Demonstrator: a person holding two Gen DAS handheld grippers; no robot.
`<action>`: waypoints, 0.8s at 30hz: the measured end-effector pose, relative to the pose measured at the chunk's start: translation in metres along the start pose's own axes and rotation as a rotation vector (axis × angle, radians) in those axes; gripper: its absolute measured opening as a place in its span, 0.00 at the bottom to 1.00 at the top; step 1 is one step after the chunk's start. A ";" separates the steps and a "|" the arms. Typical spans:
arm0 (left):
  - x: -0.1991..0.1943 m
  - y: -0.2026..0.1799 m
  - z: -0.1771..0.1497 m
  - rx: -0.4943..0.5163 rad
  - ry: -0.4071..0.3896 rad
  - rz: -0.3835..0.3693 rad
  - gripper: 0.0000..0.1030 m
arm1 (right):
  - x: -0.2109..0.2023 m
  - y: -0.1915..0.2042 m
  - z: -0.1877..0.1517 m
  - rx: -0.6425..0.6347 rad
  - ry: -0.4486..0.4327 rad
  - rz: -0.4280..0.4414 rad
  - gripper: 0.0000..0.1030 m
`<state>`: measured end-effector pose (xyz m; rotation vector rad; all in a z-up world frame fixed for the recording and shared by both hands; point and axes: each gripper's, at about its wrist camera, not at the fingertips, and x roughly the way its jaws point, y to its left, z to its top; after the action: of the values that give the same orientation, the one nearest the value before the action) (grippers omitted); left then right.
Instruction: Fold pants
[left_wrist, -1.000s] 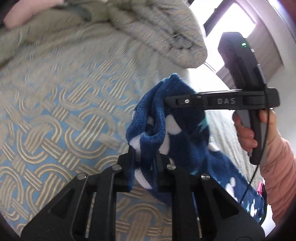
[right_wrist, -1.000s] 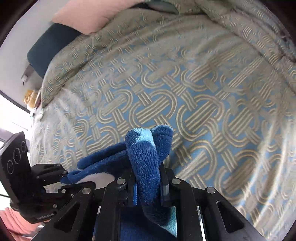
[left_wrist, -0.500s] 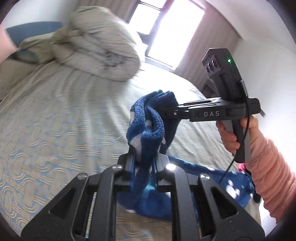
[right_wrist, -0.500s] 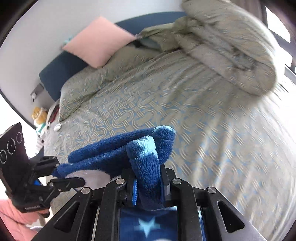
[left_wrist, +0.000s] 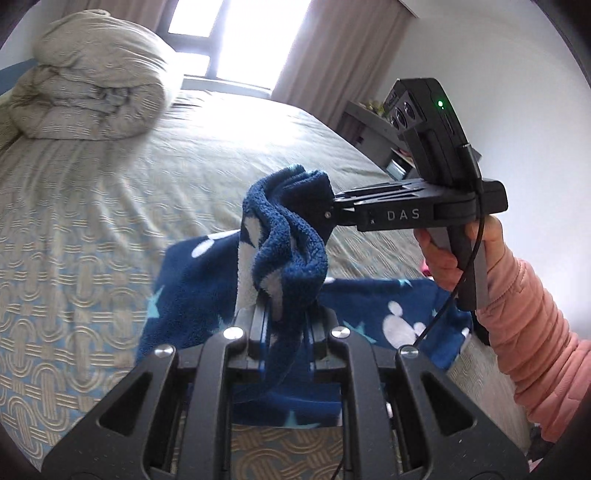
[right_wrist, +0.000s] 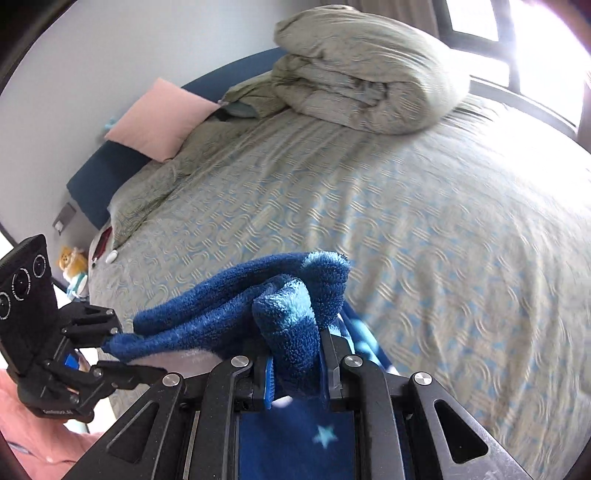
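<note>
- While I hold both tools above the bed (right_wrist: 424, 221), the left gripper (left_wrist: 282, 314) is clamped on a bunched edge of the blue fleece pants (left_wrist: 288, 236).
- My right gripper (right_wrist: 295, 363) pinches the same edge, which stretches between them; the rest hangs toward the patterned bedspread.

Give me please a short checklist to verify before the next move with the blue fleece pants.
1. Left gripper shut on the fluffy dark blue fleece pants with white and light blue prints: ok.
2. Right gripper shut on the same pants: ok.
3. Both grips on one bunched edge, close together: ok.
4. Rest of the pants hanging free of the patterned beige and blue bedspread: cannot tell.
5. Flat bedspread ahead free for laying down; rolled grey duvet lies far off: ok.
</note>
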<state>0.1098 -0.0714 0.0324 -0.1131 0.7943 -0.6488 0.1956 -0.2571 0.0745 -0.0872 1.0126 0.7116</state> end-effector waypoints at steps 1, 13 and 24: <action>0.003 -0.005 0.000 0.010 0.007 -0.002 0.16 | -0.003 -0.004 -0.004 0.010 -0.003 -0.001 0.16; 0.045 -0.012 -0.015 -0.022 0.123 -0.006 0.16 | -0.017 -0.048 -0.062 0.225 -0.008 -0.103 0.59; 0.056 -0.051 -0.040 0.108 0.157 -0.045 0.16 | -0.020 -0.072 -0.138 0.835 0.064 0.272 0.69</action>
<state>0.0854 -0.1387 -0.0141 0.0187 0.9080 -0.7488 0.1280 -0.3762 -0.0031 0.7685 1.3278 0.4814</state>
